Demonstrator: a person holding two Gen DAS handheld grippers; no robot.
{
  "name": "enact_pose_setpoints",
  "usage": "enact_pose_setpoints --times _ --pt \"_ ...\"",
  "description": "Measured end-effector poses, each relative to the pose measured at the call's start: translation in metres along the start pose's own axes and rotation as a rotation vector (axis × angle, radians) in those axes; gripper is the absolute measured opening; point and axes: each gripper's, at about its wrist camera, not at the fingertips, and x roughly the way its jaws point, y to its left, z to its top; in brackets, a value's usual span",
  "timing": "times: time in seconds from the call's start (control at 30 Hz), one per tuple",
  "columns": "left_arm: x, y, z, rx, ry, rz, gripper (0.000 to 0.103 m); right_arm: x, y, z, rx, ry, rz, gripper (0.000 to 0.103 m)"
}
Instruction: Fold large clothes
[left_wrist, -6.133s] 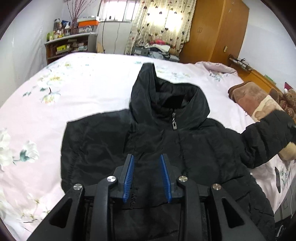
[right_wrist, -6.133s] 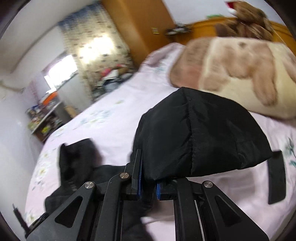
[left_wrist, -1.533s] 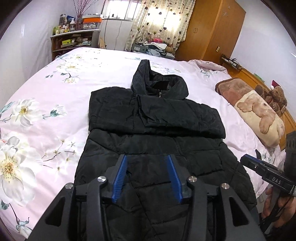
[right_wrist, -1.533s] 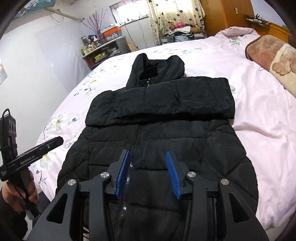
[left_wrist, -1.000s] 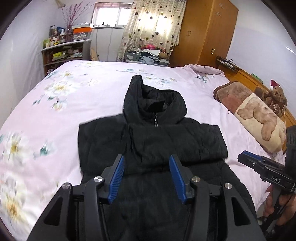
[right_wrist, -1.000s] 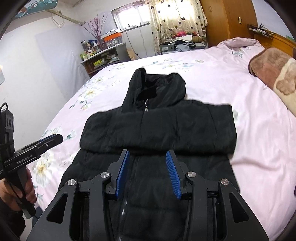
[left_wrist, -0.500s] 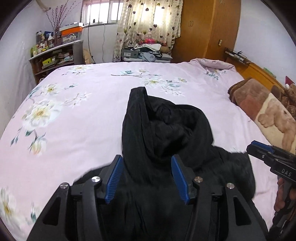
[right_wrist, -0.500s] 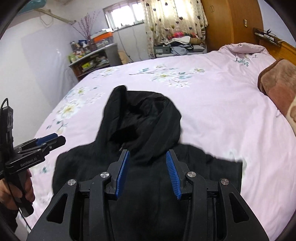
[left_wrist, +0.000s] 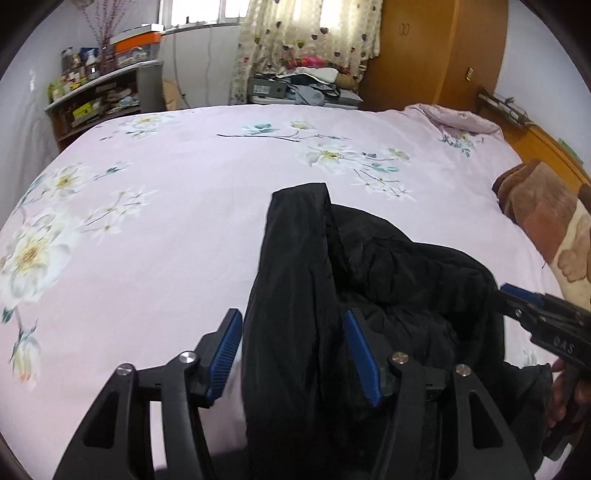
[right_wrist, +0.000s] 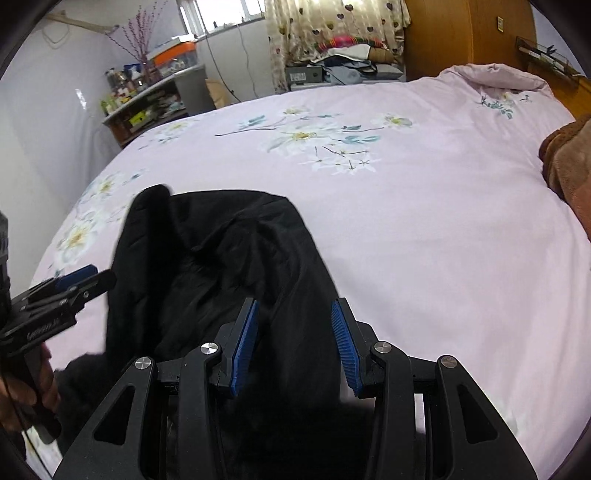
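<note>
The black puffer jacket lies on the pink floral bed. Only its hood (left_wrist: 295, 258) and collar show ahead of me; the hood also shows in the right wrist view (right_wrist: 221, 251). My left gripper (left_wrist: 291, 354) is open over the hood's left side, its blue pads apart with fabric between them. My right gripper (right_wrist: 295, 339) is open over the hood's right side. Each gripper shows in the other view: the right one (left_wrist: 532, 310) at the right edge, the left one (right_wrist: 70, 288) at the left edge.
The pink floral bedspread (left_wrist: 166, 206) stretches far ahead. A brown bear-print blanket (left_wrist: 546, 214) lies at the right. A cluttered shelf (left_wrist: 99, 96), a wooden wardrobe (left_wrist: 443, 51) and piled clothes under the curtain stand beyond the bed.
Both grippers have moved forward along the jacket from its lower body to the hood. The folded sleeves and body have dropped out of view below. Both stay open.
</note>
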Motion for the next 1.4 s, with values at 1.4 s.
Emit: enact_pose_setpoints --times 1.4 --pt "-0.228 0.060 -0.263 -0.249 -0.025 -0.075 0.003 -0.180 -0.022 -0.242 0.172 0.065 0.161 0.017"
